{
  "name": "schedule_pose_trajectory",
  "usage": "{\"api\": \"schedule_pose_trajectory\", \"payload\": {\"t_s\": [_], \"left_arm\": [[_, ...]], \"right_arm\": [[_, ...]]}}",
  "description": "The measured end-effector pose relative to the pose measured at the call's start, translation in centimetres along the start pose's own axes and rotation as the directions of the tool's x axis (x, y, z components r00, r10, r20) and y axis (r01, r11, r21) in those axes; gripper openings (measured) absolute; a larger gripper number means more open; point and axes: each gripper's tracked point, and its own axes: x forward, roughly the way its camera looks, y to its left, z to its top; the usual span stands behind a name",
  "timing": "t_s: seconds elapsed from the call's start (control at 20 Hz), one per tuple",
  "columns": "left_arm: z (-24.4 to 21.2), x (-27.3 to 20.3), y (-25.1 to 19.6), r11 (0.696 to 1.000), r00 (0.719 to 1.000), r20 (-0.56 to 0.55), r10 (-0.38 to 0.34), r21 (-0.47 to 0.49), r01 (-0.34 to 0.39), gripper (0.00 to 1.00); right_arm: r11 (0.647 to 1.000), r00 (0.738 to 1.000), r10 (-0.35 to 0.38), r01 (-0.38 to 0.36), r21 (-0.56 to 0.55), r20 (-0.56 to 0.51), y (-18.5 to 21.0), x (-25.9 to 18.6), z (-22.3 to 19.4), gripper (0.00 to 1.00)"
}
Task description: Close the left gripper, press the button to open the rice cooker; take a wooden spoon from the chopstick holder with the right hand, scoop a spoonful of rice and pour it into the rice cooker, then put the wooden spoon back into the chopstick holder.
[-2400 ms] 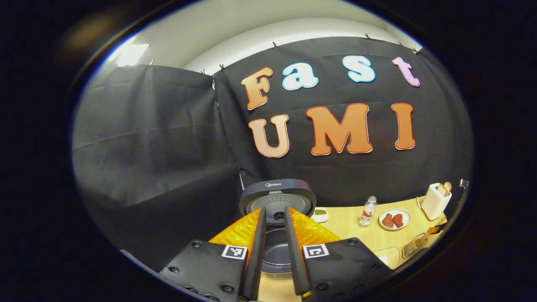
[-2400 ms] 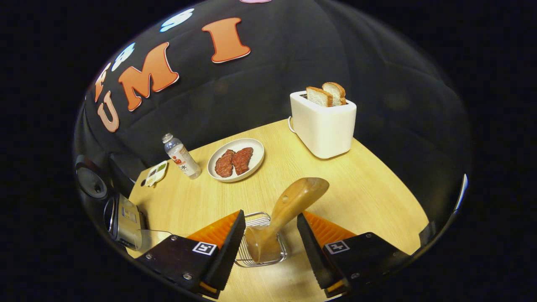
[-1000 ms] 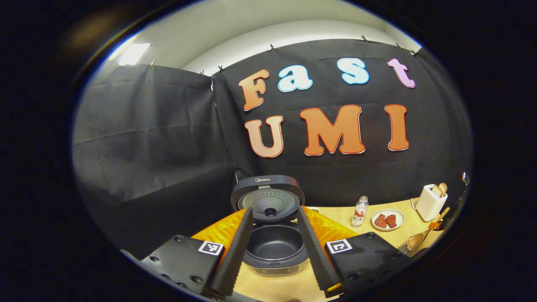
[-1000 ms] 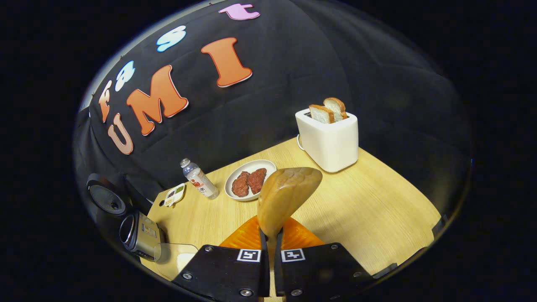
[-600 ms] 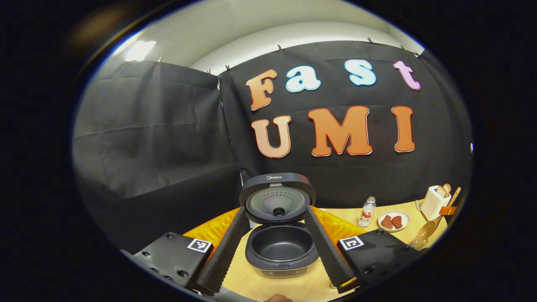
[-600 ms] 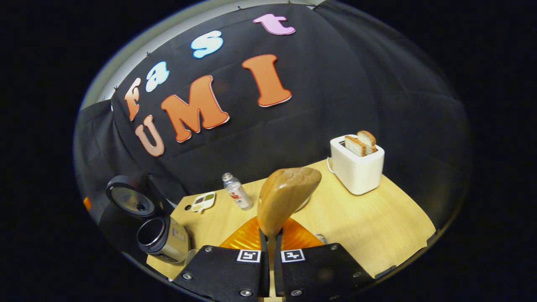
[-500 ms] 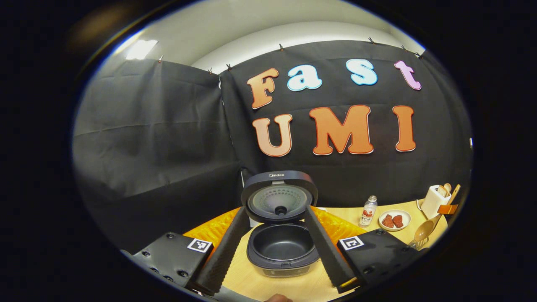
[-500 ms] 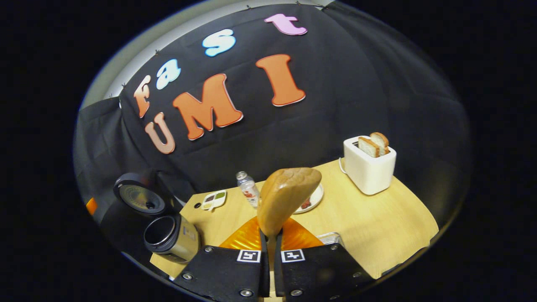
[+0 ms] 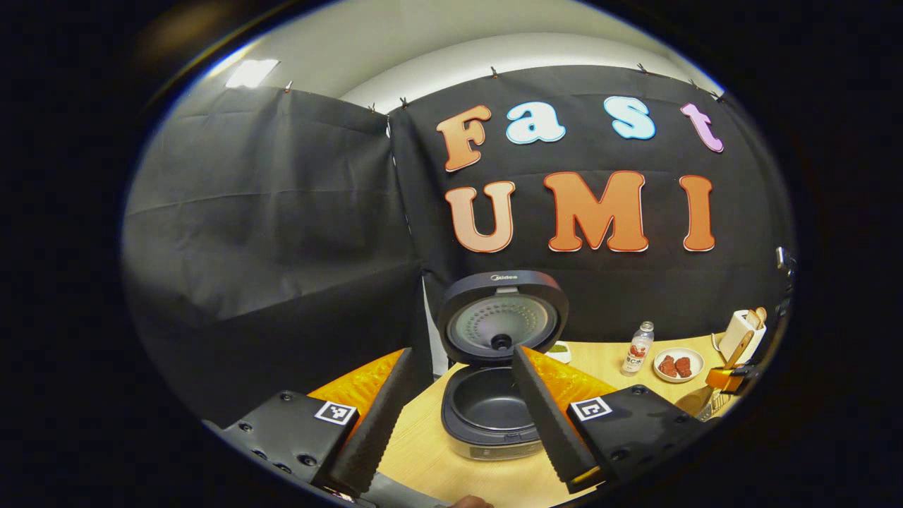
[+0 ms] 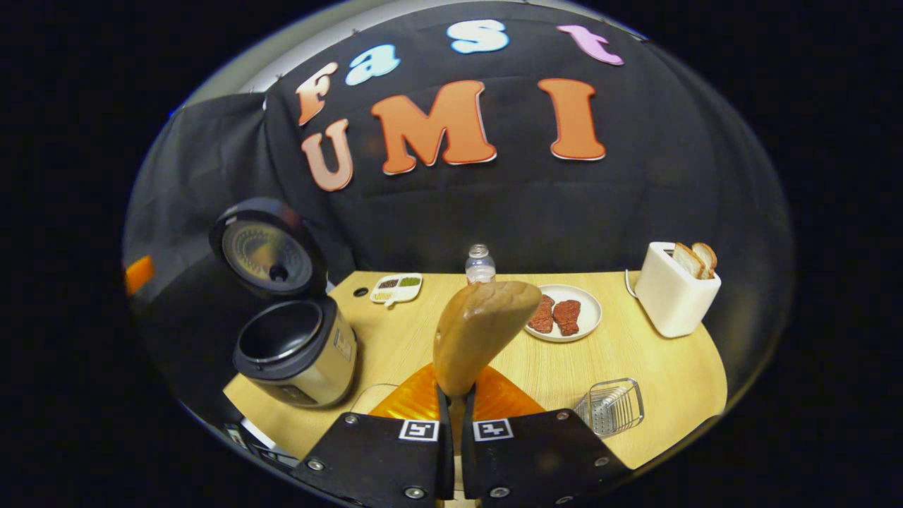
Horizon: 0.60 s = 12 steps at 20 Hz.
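Clamping the tan wooden spoon [image 10: 482,330] upright, the right gripper [image 10: 455,423] has the open dark rice cooker [image 10: 293,353] lower left, closer to the wide-open left gripper [image 9: 462,430].

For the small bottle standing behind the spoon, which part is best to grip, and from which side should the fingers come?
Probably the bottle is best gripped at its straight middle body, below the narrower cap, with the fingers level and coming from the front table edge. It stands upright, so its round sides suit a side pinch. The plate lies close on one side.
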Motion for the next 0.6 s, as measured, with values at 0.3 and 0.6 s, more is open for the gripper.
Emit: {"api": "schedule_pose_trajectory", "payload": {"t_s": [0.3, 0.6], "left_arm": [[-1.3, 0.6, 2.4, 1.000, 0.999, -0.032, 0.025, 0.005, -0.025, 0.95], [-2.2, 1.7, 3.4, 0.999, 0.997, -0.062, 0.041, -0.007, -0.042, 0.95]], "right_arm": [[0.956, 0.996, -0.081, 0.068, -0.285, -0.033, 0.9, 2.5, -3.9, 0.04], [0.889, 0.989, -0.148, 0.130, -0.440, -0.007, 0.8, 3.4, -5.6, 0.04]]}}
